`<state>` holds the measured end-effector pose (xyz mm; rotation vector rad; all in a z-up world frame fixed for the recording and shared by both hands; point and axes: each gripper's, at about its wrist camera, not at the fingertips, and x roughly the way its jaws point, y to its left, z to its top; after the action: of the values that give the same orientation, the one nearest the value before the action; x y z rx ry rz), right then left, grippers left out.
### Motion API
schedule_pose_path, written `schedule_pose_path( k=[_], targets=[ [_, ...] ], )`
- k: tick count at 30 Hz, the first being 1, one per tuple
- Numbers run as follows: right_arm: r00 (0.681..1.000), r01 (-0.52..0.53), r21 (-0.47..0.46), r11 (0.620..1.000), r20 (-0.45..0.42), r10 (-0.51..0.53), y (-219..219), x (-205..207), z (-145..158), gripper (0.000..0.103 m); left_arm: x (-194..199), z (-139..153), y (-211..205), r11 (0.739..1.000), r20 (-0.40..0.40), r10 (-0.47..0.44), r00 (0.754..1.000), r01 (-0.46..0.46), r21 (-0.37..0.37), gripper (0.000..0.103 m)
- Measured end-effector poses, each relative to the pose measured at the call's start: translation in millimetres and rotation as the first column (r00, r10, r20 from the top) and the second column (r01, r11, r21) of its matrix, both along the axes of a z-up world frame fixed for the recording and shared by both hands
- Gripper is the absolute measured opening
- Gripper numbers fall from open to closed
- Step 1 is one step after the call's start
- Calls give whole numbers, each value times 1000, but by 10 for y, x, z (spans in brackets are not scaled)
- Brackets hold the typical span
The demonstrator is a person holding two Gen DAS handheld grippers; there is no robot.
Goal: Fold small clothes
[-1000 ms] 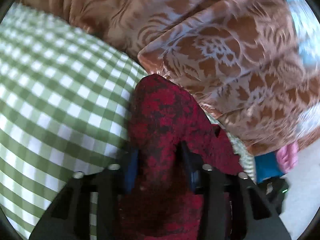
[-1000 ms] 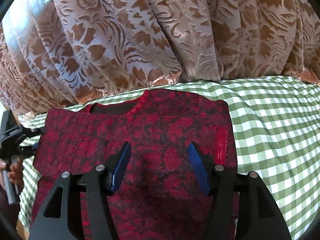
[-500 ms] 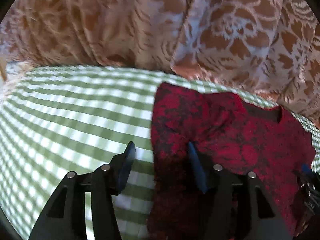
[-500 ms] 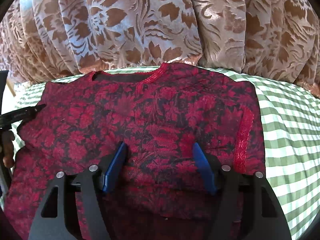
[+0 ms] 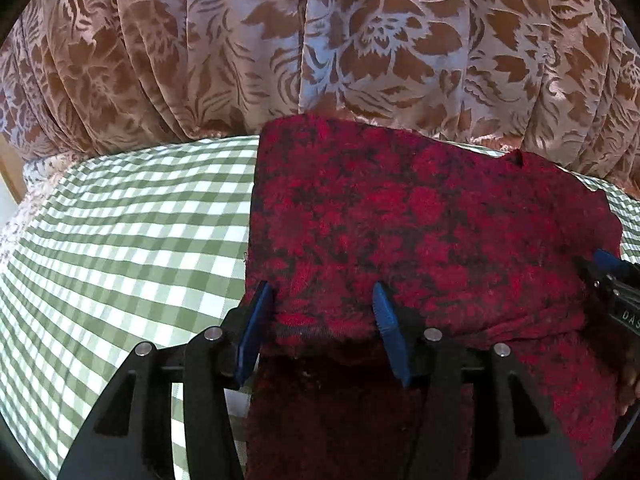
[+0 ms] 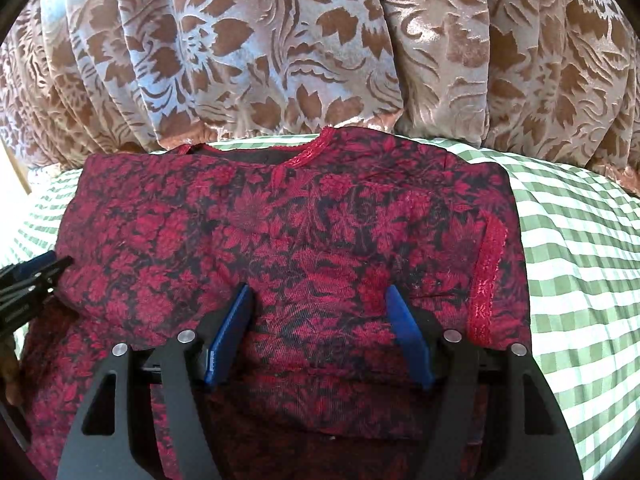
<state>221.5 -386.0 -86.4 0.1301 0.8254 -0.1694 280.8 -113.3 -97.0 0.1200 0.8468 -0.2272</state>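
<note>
While both grippers hover low over it, the red top [image 6: 288,240] lies spread on the green checked cloth [image 6: 580,280], neckline [image 6: 280,156] toward the brown flowered curtain [image 6: 320,40] at the back. Red and black flower print, lace trim at the neck and a lace strip [image 6: 486,280] down its right side. Left part looks folded in over the body, giving a straight edge on that side, seen in the left wrist view at [image 5: 252,220]. Lower part of the top runs under both grippers toward the cameras.

Left gripper [image 5: 322,312]: jaws apart, blue fingertips [image 5: 262,304] straddling a raised fold of the top near its left edge. Left pad sits right at that edge, right pad over the fabric. Pads don't look pressed together on anything; fabric is between them, not clamped.

Right gripper [image 6: 320,312]: jaws wide apart, blue fingertips [image 6: 396,308] on or just above the middle of the top, fabric flat between them, nothing pinched. Whether the tips actually touch the fabric, can't tell.

Each gripper shows at the other view's edge: right one at [image 5: 612,280] by the top's right side, left one at [image 6: 32,276] by its left side. A bit of hand [image 6: 8,360] shows below the left one.

Checked cloth is bare on both sides of the top. Curtain hangs right behind, its hem touching the cloth.
</note>
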Motion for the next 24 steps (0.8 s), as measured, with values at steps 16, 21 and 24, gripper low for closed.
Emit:
schedule_pose_path(
  k=[16, 21, 24],
  targets=[
    [1000, 10, -31, 999, 0, -10, 32, -3, -3, 74, -695, 500, 504, 993, 103, 105, 989, -99, -60, 56],
    [999, 38, -91, 995, -20, -40, 90, -44, 65, 90, -943, 619, 606, 994, 129, 104, 986, -98, -49, 57],
    [998, 58, -55, 997, -13, -59, 91, -153, 168, 93, -1041, 654, 628, 995, 131, 98, 987, -92, -49, 58]
  ],
)
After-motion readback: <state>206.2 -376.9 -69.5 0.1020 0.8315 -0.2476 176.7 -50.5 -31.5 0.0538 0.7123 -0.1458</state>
